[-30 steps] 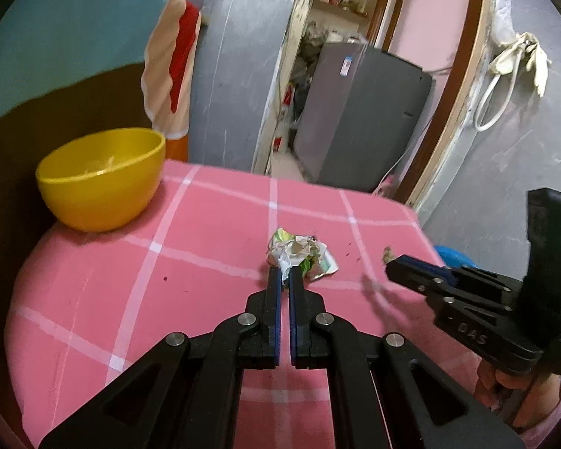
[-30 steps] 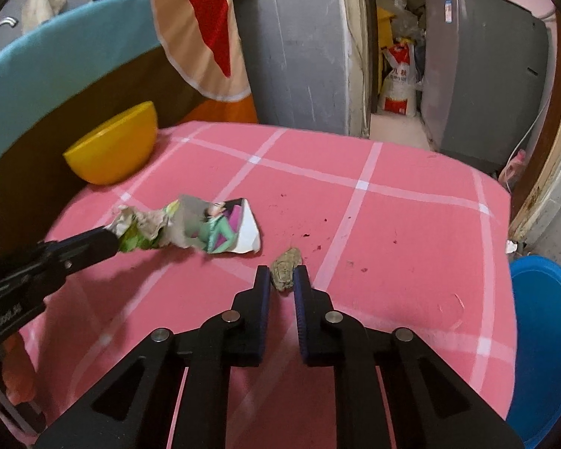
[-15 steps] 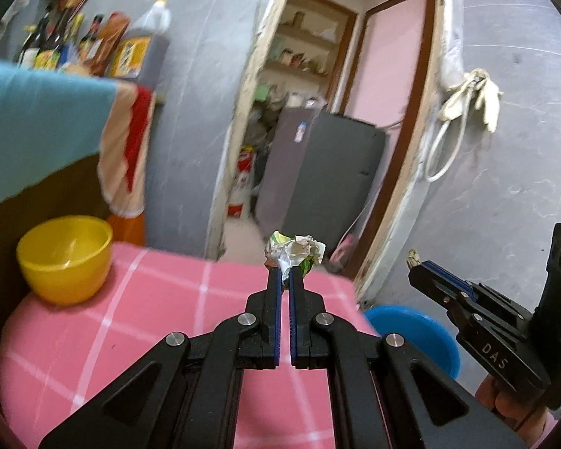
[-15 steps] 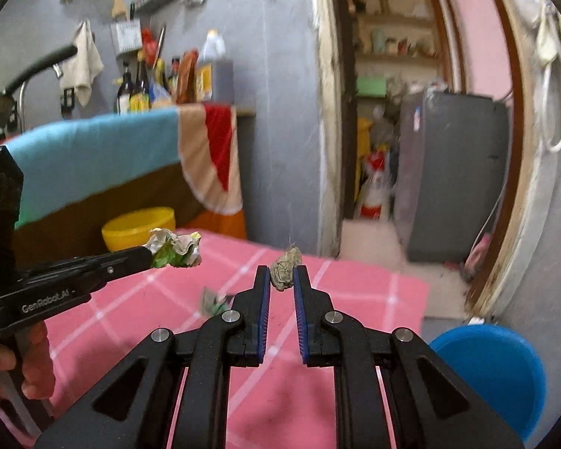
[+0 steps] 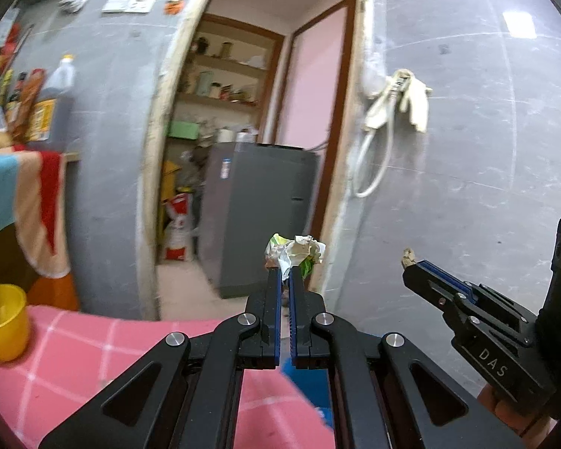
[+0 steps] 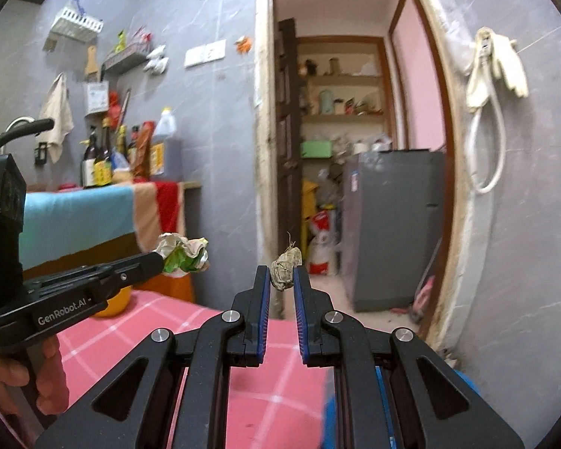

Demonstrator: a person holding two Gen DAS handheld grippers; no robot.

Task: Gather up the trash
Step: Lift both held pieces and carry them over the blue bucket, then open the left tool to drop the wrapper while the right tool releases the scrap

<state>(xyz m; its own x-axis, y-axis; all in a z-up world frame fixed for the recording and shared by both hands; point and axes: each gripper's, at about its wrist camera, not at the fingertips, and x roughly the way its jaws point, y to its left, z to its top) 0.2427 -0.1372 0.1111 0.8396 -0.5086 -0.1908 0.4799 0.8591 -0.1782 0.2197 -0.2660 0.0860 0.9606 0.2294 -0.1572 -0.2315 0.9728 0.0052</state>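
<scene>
My left gripper is shut on a crumpled green and white wrapper and holds it high in the air; the wrapper also shows in the right wrist view. My right gripper is shut on a small brown crumpled scrap, also lifted; the right gripper appears in the left wrist view to the right of the left one. A blue bin shows below, mostly hidden behind my fingers, at the edge of the pink table.
A yellow bowl stands at the table's far left. Ahead is a doorway with a grey cabinet and shelves. A towel-draped counter with bottles is at the left. A grey wall with hanging gloves is at the right.
Both grippers have risen from the table with their trash and tilted up, over the table's right edge. The blue bin now lies below the fingers.
</scene>
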